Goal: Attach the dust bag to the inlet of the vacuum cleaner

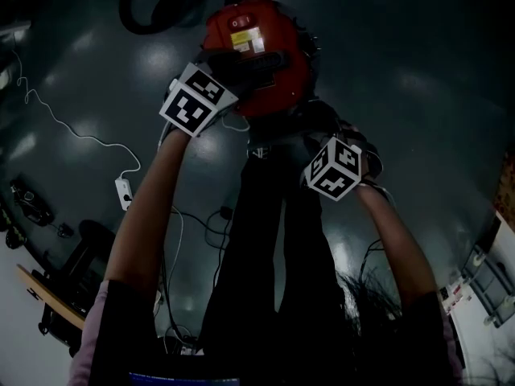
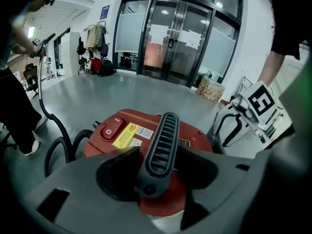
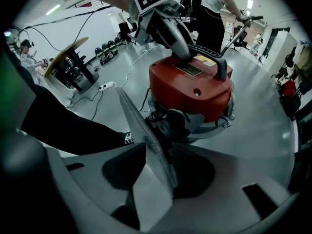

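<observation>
The red vacuum cleaner (image 1: 257,55) stands on the floor below me, with a black ribbed handle (image 2: 161,145) across its top. My left gripper (image 2: 156,172) is shut on that handle, and it shows from the other side as the left gripper (image 3: 163,26). My right gripper (image 3: 156,155) is shut on the grey dust bag (image 3: 144,135), which stands edge-on between the jaws, just in front of the vacuum's lower grey rim (image 3: 204,126). A dark fitting (image 3: 173,123) under the red head sits right behind the bag's edge. Whether the bag touches it, I cannot tell.
A black hose (image 1: 153,6) curls behind the vacuum. A white power strip (image 1: 123,191) and its cable lie on the floor at left. Legs in black trousers (image 1: 273,240) stand close beneath my arms. A wooden cable reel (image 3: 73,62) stands farther off, and glass doors (image 2: 180,38) are at the far end.
</observation>
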A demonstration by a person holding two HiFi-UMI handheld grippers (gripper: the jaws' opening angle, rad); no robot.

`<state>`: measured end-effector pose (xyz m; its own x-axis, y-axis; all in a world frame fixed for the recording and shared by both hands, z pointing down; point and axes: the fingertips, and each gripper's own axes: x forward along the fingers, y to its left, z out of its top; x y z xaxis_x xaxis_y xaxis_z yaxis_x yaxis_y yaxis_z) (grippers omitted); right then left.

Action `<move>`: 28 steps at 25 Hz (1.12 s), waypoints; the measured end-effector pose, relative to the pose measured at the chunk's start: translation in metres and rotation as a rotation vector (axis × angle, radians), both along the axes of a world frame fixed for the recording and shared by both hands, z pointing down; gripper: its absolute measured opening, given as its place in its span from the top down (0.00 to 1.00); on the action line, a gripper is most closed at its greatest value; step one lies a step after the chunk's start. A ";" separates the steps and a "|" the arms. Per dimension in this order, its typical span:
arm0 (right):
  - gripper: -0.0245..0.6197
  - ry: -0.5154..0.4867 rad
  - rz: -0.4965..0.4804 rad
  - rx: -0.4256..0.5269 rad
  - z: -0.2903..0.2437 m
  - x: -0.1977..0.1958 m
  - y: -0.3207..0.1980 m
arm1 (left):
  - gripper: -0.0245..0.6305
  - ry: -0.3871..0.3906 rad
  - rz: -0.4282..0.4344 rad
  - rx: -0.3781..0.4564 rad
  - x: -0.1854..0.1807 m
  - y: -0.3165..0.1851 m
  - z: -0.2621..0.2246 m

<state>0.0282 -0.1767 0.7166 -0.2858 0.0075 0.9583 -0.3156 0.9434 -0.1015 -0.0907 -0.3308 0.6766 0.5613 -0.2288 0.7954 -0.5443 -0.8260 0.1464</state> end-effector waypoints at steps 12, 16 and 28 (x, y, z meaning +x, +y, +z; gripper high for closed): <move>0.73 -0.129 0.320 0.005 -0.072 0.011 -0.011 | 0.66 0.111 -0.113 0.079 0.002 0.032 -0.081; 0.73 -0.221 0.451 0.023 -0.115 0.018 -0.001 | 0.72 0.152 -0.157 0.042 0.021 0.085 -0.110; 0.88 -0.442 0.691 -0.024 -0.262 0.036 0.080 | 0.92 0.272 -0.454 0.057 0.077 0.208 -0.253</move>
<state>0.0646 -0.0964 0.4545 -0.5844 -0.2896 0.7580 -0.7509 0.5470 -0.3700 -0.0136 -0.1226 0.4234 0.5801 -0.5350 0.6142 -0.7974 -0.5270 0.2941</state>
